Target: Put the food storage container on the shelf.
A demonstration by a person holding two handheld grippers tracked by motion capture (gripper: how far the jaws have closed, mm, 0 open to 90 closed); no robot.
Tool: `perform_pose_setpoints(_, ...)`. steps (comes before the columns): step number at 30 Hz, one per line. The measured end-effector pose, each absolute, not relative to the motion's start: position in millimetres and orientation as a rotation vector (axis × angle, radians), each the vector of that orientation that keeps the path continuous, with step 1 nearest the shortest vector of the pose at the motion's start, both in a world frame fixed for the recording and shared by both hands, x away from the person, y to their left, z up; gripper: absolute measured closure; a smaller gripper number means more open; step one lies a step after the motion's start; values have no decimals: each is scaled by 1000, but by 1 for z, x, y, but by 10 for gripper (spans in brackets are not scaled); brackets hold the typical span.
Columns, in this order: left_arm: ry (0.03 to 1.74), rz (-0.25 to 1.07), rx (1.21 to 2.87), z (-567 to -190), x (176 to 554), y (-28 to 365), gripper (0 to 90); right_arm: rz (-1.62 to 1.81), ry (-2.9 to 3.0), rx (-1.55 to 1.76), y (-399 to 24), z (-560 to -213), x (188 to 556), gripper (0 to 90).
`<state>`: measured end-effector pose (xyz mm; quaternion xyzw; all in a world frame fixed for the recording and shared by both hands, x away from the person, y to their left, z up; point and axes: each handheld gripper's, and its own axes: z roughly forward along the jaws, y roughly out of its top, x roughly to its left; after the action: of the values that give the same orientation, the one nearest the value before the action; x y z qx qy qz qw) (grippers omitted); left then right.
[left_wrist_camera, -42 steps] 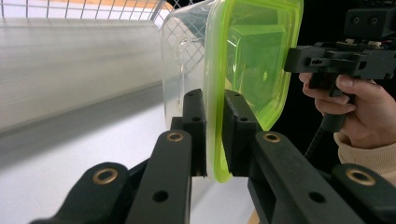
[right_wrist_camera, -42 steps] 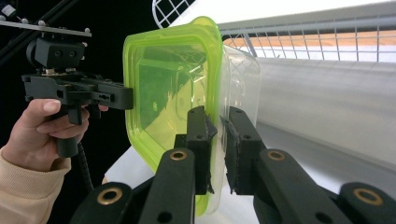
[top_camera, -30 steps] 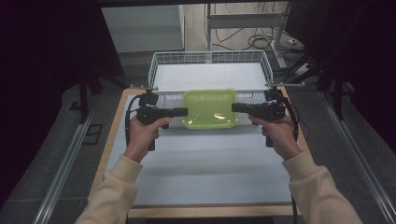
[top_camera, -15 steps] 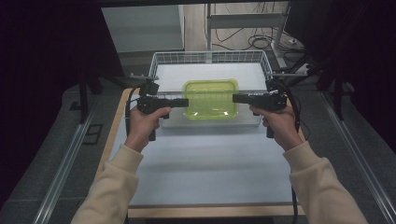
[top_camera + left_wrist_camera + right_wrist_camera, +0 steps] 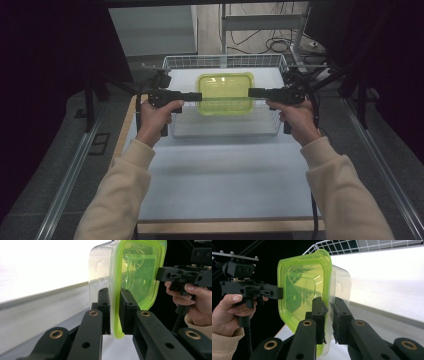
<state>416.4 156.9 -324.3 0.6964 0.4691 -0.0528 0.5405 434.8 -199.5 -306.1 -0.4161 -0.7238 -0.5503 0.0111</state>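
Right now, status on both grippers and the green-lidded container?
Left gripper shut on the container's lid rim, right gripper shut on the opposite rim. Container held level above the wire basket. Nothing in the way.

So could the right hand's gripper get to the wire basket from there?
Probably not yet: the right gripper is shut on the rim of the green-lidded container, which the left gripper also clamps. It hangs over the wire basket, so only letting go would free it.

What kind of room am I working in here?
Likely a lab or recording workspace: a work table with a white wire basket, floor rails, and loose cables beneath a metal frame behind.
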Motion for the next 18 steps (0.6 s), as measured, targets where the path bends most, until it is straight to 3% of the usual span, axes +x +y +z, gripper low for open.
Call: perform_pose_setpoints(18,1142,-118,1652,-317,462,155,811,-1714,-2238,-1362,-198,-298,476,813)
